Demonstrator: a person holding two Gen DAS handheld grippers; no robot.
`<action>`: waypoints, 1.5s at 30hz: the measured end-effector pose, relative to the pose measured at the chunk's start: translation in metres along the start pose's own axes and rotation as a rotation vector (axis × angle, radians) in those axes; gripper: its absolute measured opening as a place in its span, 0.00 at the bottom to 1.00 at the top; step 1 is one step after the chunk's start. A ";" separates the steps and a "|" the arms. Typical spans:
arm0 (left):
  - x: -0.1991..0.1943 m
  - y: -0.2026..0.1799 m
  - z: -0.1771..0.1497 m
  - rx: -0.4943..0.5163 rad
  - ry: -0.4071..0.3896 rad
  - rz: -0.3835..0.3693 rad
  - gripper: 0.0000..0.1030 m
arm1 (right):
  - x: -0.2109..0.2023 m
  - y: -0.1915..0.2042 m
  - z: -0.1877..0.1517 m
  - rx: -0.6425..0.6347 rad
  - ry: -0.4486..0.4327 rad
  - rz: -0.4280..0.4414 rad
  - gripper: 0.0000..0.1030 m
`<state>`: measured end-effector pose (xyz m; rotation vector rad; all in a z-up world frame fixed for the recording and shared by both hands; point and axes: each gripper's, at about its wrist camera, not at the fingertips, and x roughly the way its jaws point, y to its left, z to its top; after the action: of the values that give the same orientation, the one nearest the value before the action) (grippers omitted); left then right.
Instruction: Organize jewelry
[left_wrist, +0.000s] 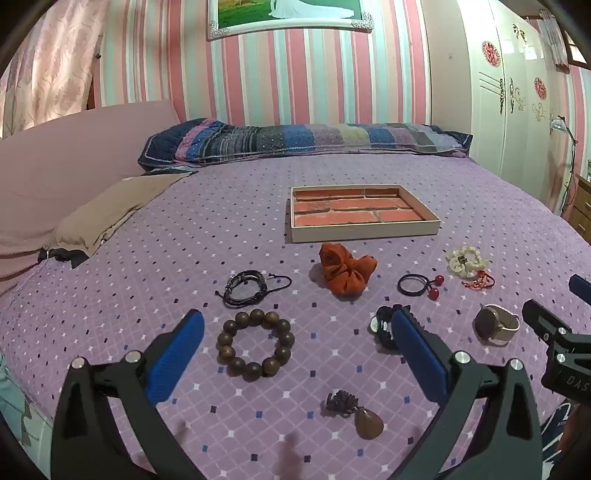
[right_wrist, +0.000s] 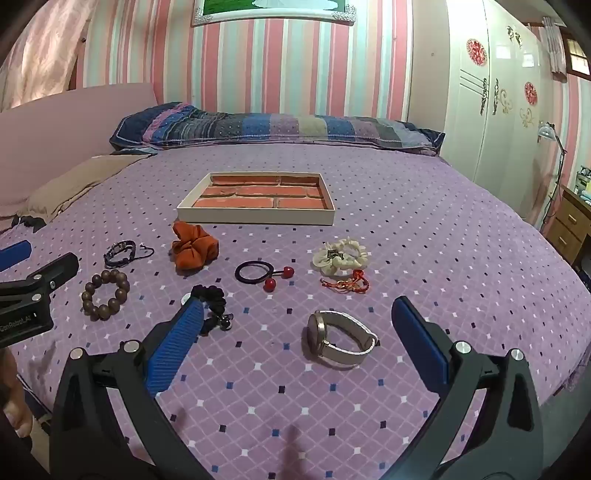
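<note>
Nothing sorted yet, by my reading. The tray (left_wrist: 364, 230) with the brick-pattern floor sits on the bed (left_wrist: 184, 240) beyond the spread of pieces, and I see nothing in it.

Still loose on the purple cover, all apart from one another unless noted:
- wooden bead bracelet (left_wrist: 255, 343), framed between my left fingers (left_wrist: 295, 338)
- black cord bracelets (left_wrist: 245, 288), just beyond the beads
- orange scrunchie (left_wrist: 345, 273), the piece nearest the tray
- black hair tie with red balls (right_wrist: 258, 275)
- cream scrunchie (right_wrist: 340, 256), with a red knotted cord (right_wrist: 347, 284) touching or just beside its near edge — cannot tell which
- black beaded piece (right_wrist: 212, 306), partly hidden behind one of my fingertips in both views
- watch (right_wrist: 340, 341) on its side, lying between my right fingers (right_wrist: 297, 325)
- brown pendant (left_wrist: 364, 422) with its dark tassel, closest to me, seen from the left wrist only

Fingers on both sides stand wide apart, empty, tilted down toward the cover and clear of every piece.

So the whole job is left — nine-odd items to carry into the tray. The beads and the watch look like the natural first picks.
</note>
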<state>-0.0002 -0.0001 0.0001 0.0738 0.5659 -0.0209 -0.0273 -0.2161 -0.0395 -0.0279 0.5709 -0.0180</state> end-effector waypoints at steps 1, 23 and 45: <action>0.000 0.000 0.000 -0.001 0.000 -0.001 0.96 | 0.000 0.000 0.000 -0.003 -0.003 -0.003 0.96; 0.004 0.002 -0.003 -0.010 0.017 -0.001 0.96 | 0.002 -0.004 0.001 0.012 -0.009 -0.013 0.96; 0.009 0.004 -0.007 -0.012 0.023 -0.002 0.96 | 0.011 -0.007 -0.007 0.016 0.005 -0.031 0.96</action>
<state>0.0034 0.0040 -0.0107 0.0619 0.5890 -0.0182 -0.0218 -0.2238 -0.0508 -0.0210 0.5753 -0.0534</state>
